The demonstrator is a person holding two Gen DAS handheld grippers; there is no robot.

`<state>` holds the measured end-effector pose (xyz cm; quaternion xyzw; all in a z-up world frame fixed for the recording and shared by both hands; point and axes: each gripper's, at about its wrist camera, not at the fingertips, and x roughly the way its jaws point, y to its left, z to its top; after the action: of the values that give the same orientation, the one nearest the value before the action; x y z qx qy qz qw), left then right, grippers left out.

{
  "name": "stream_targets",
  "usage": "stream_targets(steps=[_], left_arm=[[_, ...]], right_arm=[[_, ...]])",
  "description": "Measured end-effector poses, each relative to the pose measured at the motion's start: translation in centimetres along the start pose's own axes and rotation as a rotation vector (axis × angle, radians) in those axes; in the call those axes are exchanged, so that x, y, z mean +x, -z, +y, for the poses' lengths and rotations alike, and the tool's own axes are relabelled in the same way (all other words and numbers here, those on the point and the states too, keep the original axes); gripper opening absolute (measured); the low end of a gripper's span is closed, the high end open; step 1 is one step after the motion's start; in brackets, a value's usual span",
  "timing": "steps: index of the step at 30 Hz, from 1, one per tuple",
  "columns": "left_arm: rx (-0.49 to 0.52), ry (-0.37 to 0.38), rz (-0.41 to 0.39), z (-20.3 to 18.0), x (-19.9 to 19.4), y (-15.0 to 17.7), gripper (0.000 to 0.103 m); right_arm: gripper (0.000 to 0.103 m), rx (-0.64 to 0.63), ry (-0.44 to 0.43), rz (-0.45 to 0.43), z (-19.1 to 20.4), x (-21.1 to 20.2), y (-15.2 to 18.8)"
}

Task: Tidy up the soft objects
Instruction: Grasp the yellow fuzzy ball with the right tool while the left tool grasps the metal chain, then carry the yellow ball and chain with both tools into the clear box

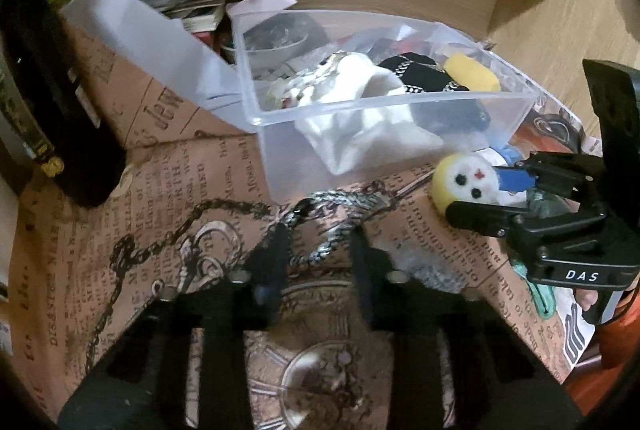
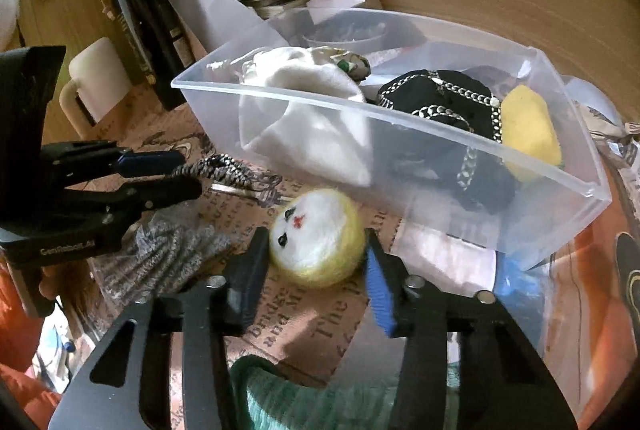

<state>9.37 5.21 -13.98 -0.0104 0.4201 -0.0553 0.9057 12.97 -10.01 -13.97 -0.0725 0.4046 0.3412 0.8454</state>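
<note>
One plush face ball (image 2: 316,240), light and squashy, is sitting between the right gripper (image 2: 312,266)'s parted fingers; the left gripper (image 2: 192,172) is pinching a braided cord (image 2: 224,168).

plush ball (image 2: 316,242) before bin (image 2: 400,118), cloths (image 2: 304,78) apparently inside

Between the right jaws sits a fuzzy plush ball (image 2: 316,244) of yellow and white felted fibre. Beyond them, a clear, smooth, glossy plastic bin (image 2: 400,122) holds soft white cloth (image 2: 304,102) and black fabric with shiny metal chain (image 2: 436,102). Under both jaws lies matt printed paper (image 1: 168,190); left, grey knit (image 2: 168,254).
</note>
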Motion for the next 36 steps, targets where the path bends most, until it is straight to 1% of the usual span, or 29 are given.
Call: stream_targets(steps=[1,4,11,16,23,25,31,36], left_arm=[[0.005,-0.002,-0.004,-0.2,0.0,-0.1,0.011],[0.014,-0.012,-0.029,-0.5,-0.3,-0.3,0.006],[0.010,-0.014,-0.108,-0.5,-3.3,-1.0,0.006],[0.007,-0.023,-0.170,-0.6,-5.6,-1.8,0.006],[0.022,-0.010,-0.256,-1.1,-8.3,-3.4,0.006],[0.031,-0.016,-0.278,-1.3,-8.9,-4.2,0.006],[0.033,-0.038,-0.332,-1.2,-9.4,-6.1,0.006],[0.012,-0.050,-0.356,-0.4,-8.9,-7.7,0.006]], right_arm=[[0.041,0.001,0.003,-0.006,0.0,-0.1,0.0],[0.040,0.001,0.009,-0.037,-0.1,-0.9,-0.1],[0.040,0.005,0.004,-0.102,-0.2,-3.4,-0.6],[0.040,0.014,0.005,-0.168,-0.5,-5.8,-1.2],[0.040,0.020,0.028,-0.241,-0.9,-7.7,-2.4],[0.040,0.022,0.034,-0.256,-1.0,-8.0,-2.8],[0.040,0.023,0.043,-0.297,-1.5,-8.7,-4.1],[0.040,0.028,0.054,-0.301,-1.8,-8.0,-5.0]])
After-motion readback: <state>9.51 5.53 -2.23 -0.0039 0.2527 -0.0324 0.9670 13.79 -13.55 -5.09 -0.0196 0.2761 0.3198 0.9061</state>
